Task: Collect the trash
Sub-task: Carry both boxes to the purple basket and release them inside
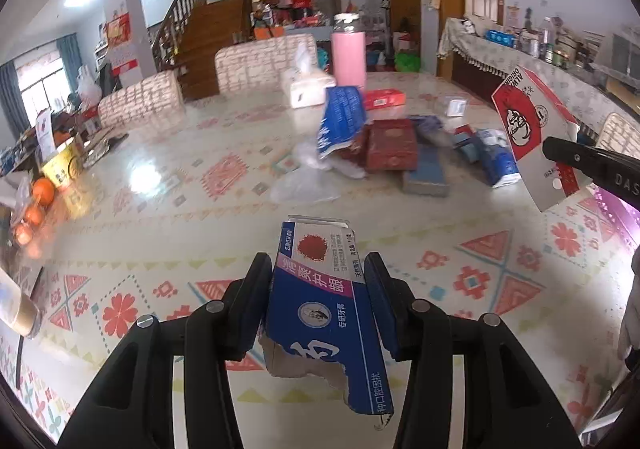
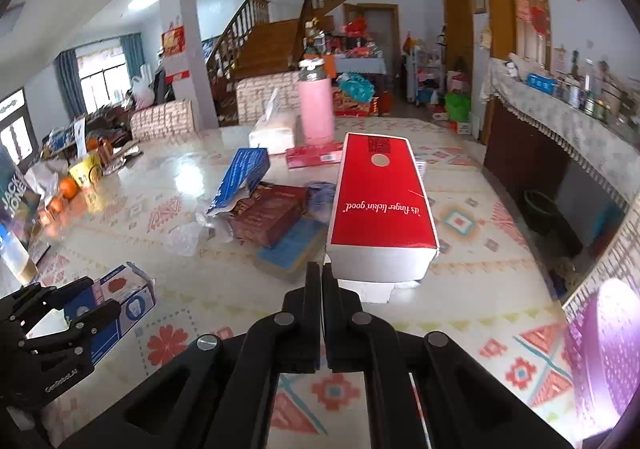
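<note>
My left gripper [image 1: 316,265] is shut on a torn blue toothpaste box [image 1: 320,309], which sticks out forward between the pads above the patterned table [image 1: 160,249]. The right wrist view shows the same gripper [image 2: 86,307] and toothpaste box [image 2: 120,301] at lower left. My right gripper [image 2: 322,269] is shut on the white end flap of a red and white fast-food box [image 2: 380,193], which is off the table. In the left wrist view this fast-food box [image 1: 532,137] hangs tilted at the right, pinched by the right gripper [image 1: 560,151].
A heap of trash lies mid-table: a blue bag [image 2: 240,177], a dark red box [image 2: 268,213], a flat blue box [image 2: 292,245] and clear plastic wrap [image 1: 304,185]. Behind stand a pink flask [image 2: 316,113], a tissue pack [image 2: 272,133] and a flat red box [image 2: 316,157]. Oranges [image 1: 42,191] sit left, a purple bin [image 2: 608,349] right.
</note>
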Available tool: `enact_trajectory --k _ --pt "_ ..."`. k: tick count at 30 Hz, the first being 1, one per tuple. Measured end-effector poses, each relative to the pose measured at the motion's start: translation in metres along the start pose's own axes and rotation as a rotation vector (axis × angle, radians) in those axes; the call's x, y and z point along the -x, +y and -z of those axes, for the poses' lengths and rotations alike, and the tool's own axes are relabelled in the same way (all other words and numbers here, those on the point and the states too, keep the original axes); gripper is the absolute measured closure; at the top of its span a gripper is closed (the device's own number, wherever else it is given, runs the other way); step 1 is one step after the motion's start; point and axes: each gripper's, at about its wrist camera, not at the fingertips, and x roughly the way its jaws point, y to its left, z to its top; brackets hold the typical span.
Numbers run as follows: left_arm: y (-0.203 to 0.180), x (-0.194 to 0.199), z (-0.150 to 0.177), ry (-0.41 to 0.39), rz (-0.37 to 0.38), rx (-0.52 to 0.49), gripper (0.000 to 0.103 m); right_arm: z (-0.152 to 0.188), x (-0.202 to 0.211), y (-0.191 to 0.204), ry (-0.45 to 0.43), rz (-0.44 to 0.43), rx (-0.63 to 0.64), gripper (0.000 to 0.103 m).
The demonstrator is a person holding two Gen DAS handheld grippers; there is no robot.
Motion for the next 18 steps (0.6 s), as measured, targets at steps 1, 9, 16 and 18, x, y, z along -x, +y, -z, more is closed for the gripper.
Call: enact_trajectory --k 1,9,16,18 --pt "-0.006 0.003 -0.001 -0.008 0.008 -0.011 0.056 0.003 0.007 -0.004 -0.006 0.005 -0.009 0.101" --pt "-0.055 0.018 -0.013 -0.064 0.070 -0.106 0.056 0.027 0.049 -0.042 -0.024 0.083 -0.055 0.101" --pt "-0.111 0.014 -0.024 -0.040 0.181 -0.172 0.056 0.045 0.080 -0.090 -0.022 0.167 -0.103 0.101" --pt "-0.126 0.014 -0.027 -0.040 0.203 -0.191 0.056 0.049 0.091 -0.103 -0.030 0.188 -0.112 0.101"
